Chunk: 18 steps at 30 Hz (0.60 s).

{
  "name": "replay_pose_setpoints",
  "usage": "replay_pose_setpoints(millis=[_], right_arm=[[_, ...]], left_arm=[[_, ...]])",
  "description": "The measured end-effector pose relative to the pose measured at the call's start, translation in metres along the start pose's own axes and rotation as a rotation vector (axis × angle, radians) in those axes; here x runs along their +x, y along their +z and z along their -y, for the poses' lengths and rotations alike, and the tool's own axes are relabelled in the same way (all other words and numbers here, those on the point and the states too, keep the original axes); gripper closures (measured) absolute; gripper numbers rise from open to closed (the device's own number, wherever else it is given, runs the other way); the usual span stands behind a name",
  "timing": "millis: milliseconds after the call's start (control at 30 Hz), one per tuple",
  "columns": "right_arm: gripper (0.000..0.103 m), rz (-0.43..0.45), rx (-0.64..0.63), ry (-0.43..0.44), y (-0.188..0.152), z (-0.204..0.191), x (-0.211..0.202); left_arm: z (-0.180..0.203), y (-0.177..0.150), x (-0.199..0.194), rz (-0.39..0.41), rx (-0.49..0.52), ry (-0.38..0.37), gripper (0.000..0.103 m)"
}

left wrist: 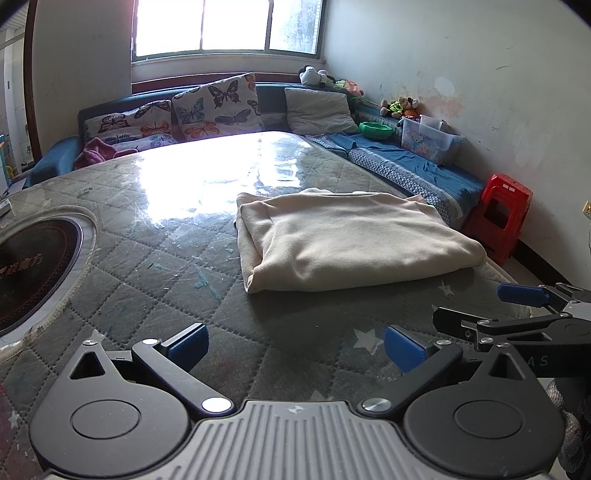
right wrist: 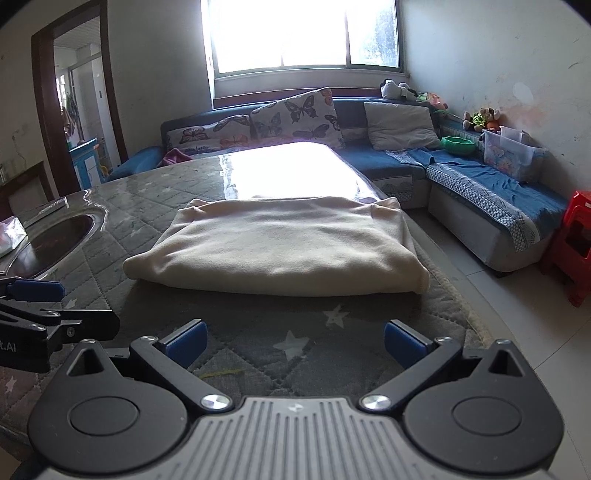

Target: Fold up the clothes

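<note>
Garment: cream cloth (left wrist: 351,240), folded into a thick rectangle, lying flat on the desk (left wrist: 155,236), nearer its right edge; nothing on top of it.
Left tongs (left wrist: 295,343): spread wide, blue pads apart, empty; low over the desk, short of the cloth's near edge, not touching it.
Right tongs (right wrist: 295,341): spread wide too, empty; just short of the cloth's near fold, no contact.
Tongs rel. to each other: side by side; each shows at the edge of the other's view.
Desk cover: grey quilted pad w/ white stars under a clear glossy sheet; strong window glare at the far end.
Inset cooktop (left wrist: 33,258): round, dark, sunk into the desk, left of the cloth, well apart from it.
Obstructions: strip of desk betw. tongs and cloth is bare.
Sofa (right wrist: 480,192): blue, L-shaped, wraps the far and right sides of the desk.
Cushions: butterfly-print cushions (left wrist: 218,107) and a plain grey cushion (left wrist: 317,110) on the sofa back.
Other items on sofa: green bowl (left wrist: 376,129), clear plastic bin (left wrist: 428,142), soft toys (left wrist: 400,107), pink cloth (left wrist: 98,151) at left end.
Red stool (left wrist: 498,218): plastic, on the floor right of the desk, by the wall.
Window (right wrist: 306,33): behind the sofa, very bright.
Doorway (right wrist: 77,103): far left, right-cam view only.
</note>
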State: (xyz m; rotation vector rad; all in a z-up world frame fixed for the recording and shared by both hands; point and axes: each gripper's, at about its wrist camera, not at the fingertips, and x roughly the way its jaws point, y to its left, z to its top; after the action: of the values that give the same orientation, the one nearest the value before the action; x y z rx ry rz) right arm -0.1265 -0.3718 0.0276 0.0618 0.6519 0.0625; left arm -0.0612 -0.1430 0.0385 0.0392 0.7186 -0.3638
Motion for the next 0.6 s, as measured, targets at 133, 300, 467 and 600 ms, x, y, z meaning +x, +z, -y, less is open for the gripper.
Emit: replay_pose_setpoints(millis=[133, 300, 467, 600], right_arm=[[0.000, 0.004, 0.002, -0.001, -0.0011, 0.0017, -0.0009], [0.000, 0.003, 0.014, -0.004, -0.0016, 0.0040, 0.0002], [0.000, 0.004, 0.018, -0.010, -0.0016, 0.0048, 0.0018], [0.000, 0.008, 0.021, -0.013, -0.0004, 0.0053, 0.0029]], left_arm=[[0.0003, 0.0001, 0.0006, -0.002, 0.001, 0.001, 0.000], [-0.0003, 0.0000, 0.0012, -0.002, 0.000, 0.000, 0.000], [-0.0011, 0.0000, 0.0024, -0.004, -0.003, 0.000, 0.000], [-0.0027, 0.0005, 0.0037, -0.009, -0.008, -0.001, 0.000]])
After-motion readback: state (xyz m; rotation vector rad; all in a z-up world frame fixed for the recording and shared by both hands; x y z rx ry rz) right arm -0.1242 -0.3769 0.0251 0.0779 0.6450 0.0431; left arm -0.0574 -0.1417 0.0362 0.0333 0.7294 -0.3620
